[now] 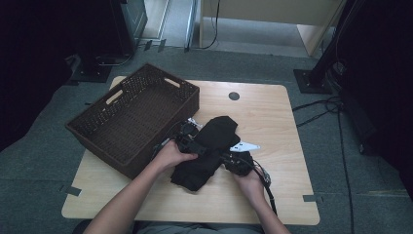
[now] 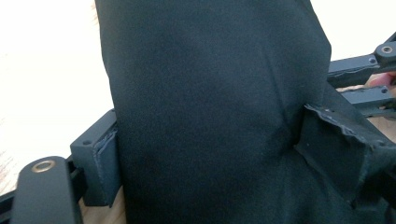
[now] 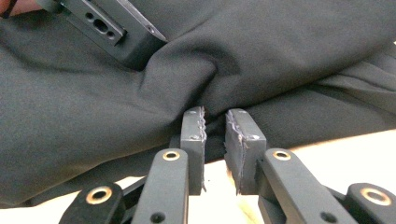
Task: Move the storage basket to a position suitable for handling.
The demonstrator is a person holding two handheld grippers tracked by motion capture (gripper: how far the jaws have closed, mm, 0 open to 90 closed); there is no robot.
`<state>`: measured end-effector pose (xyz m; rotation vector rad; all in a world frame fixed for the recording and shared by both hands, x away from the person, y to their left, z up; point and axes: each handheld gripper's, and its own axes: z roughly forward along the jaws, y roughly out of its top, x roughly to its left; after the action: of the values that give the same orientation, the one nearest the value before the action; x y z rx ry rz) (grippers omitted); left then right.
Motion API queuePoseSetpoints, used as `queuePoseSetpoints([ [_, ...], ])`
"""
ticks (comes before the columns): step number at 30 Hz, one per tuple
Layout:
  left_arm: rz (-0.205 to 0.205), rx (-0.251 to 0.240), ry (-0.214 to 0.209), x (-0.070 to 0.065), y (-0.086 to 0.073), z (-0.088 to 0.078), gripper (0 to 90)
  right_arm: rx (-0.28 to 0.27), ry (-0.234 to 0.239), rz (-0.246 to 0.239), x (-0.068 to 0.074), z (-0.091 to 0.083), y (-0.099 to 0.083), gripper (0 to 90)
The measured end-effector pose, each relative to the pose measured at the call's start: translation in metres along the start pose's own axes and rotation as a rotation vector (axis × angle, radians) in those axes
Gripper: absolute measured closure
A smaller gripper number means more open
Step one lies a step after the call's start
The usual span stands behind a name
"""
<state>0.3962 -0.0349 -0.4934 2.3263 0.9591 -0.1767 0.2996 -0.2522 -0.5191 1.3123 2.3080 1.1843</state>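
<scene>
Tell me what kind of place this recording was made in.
Probably a lab or studio set up for recording: a small wooden table on grey carpet, black stand bases beside it, cables across the floor. A wicker basket and black cloth serve as props.

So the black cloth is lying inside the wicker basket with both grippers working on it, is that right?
Not quite. The black cloth lies on the wooden table, to the right of the wicker basket, not inside it. The high view shows this. Both grippers are indeed at the cloth: the left gripper on its left side and the right gripper on its right.
</scene>
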Motion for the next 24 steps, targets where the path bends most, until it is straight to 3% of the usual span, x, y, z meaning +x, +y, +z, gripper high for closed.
queuePoseSetpoints([
  [16, 0.032, 0.012, 0.033, -0.0074, 0.0016, -0.0021, 26.6, -0.016, -0.012, -0.009, 0.0036, 0.0049, 0.0017, 76.8],
  [21, 0.025, -0.013, 0.033, -0.0049, 0.0005, -0.006, 41.8, -0.024, 0.0, -0.009, 0.0029, 0.005, 0.0009, 73.5],
  [24, 0.033, -0.023, 0.04, -0.0055, 0.0, -0.007, 45.0, -0.028, -0.002, -0.01, 0.0035, 0.0051, 0.0006, 72.8],
])
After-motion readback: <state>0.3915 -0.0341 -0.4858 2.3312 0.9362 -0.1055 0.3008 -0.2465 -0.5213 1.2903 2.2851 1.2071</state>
